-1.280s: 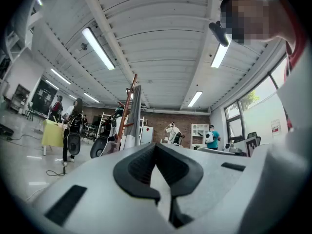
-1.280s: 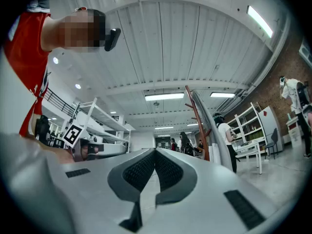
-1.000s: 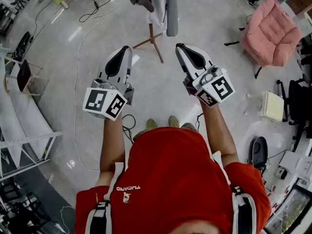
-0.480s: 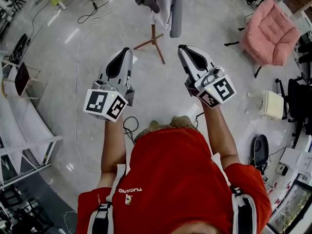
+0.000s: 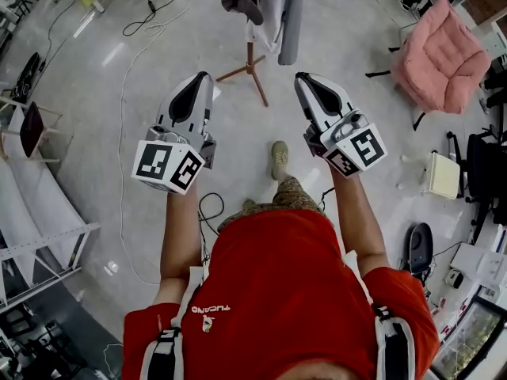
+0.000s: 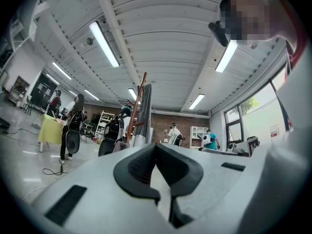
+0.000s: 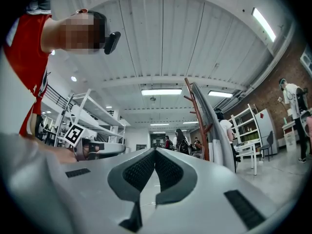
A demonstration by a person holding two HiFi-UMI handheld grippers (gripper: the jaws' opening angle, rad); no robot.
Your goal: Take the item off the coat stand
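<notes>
Grey fabric garment [image 5: 287, 18] hangs from the upper pegs of the reddish-brown wooden coat stand [image 5: 250, 63], which stands on the pale polished floor [image 5: 150, 62].

Left gripper [image 5: 201, 77] and right gripper [image 5: 301, 77]: both clenched and empty, well apart from the stand.

Step, as judged: approach.

Next: close in, part the jaws, pinch the cloth, lift it clear of its peg.

A reddish-brown wooden coat stand [image 5: 250, 63] is set upright on spread legs on the pale floor [image 5: 95, 101]. A long grey garment [image 5: 290, 18] is hung from it, with a white garment [image 5: 265, 10] beside.
</notes>
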